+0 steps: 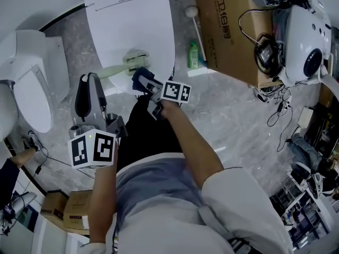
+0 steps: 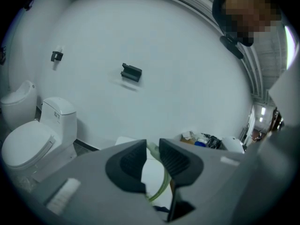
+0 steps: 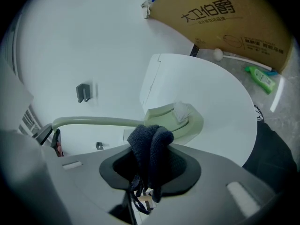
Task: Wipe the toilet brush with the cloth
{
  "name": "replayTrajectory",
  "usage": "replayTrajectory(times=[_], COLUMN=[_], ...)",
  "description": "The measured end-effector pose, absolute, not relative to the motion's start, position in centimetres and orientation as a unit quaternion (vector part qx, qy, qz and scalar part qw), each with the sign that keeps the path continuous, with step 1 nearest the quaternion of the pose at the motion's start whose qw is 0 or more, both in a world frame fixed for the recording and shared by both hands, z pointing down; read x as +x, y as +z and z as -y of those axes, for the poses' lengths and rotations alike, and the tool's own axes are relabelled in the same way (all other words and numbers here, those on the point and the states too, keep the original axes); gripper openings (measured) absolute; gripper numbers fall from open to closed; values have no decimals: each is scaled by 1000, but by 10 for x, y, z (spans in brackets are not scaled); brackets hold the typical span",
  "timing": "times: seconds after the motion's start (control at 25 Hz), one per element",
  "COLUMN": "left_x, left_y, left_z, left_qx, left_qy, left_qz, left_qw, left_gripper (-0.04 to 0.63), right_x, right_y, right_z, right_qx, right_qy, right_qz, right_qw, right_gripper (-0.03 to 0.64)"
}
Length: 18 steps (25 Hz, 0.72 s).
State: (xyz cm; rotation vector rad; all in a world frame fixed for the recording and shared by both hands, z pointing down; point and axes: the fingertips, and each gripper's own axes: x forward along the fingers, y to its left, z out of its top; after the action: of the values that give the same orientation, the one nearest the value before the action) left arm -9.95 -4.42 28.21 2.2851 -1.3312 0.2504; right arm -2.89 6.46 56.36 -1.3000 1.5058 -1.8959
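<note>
1. Head view.
   - Left gripper (image 1: 89, 83): jaws on the far end of the toilet brush (image 1: 132, 62), which I held level above the closed toilet lid (image 1: 132, 20).
   - Right gripper (image 1: 145, 84): carried the dark cloth (image 1: 140, 78), just beside the brush head.
   - Step in hand, by my reading: the start of the wipe, with the cloth brought up to the brush.
2. Left gripper view.
   - Left gripper (image 2: 152, 156): jaws narrow, clamped on the pale green handle (image 2: 153, 147), which ran between the pads and away towards the lid.
3. Right gripper view.
   - Right gripper (image 3: 150, 165): jaws closed on the cloth (image 3: 150, 142), bunched and folded over the tips, a frayed edge hanging below.
   - Toilet brush (image 3: 180, 121): pale green, with a long slim handle (image 3: 93, 122) and a broad head with white bristles (image 3: 183, 110). I could make out no dirt.
   - The cloth sat where handle meets head; I could not tell whether it touched.
   - Next move, as I judged it: press the cloth onto the handle and draw it along, with a firm left grip so the brush would not twist.
</note>
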Motion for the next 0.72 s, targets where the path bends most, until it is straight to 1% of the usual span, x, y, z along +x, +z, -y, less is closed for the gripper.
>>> replayTrajectory(times=[0.24,0.4,0.6,0.72], left_x=[-99,-100,-100,-99], left_y=[282,283,281,282], left_z=[47,49,49,50], left_qx=[834,834,834,835], left_qy=[91,92,94,94], left_qz=[487,488,488,487], left_qw=[241,241,239,239], left_gripper=[0,0,0,0], right_x=[-17,-13,-5,-3], right_y=[569,574,581,587], right_z=[-63,-63,-66,-67], right_qx=[-474,-479,-485,-486], right_qy=[-684,-690,-695,-696], right_qz=[-506,-475,-420,-403], right_qw=[227,263,323,343], right_gripper=[101,101,101,101])
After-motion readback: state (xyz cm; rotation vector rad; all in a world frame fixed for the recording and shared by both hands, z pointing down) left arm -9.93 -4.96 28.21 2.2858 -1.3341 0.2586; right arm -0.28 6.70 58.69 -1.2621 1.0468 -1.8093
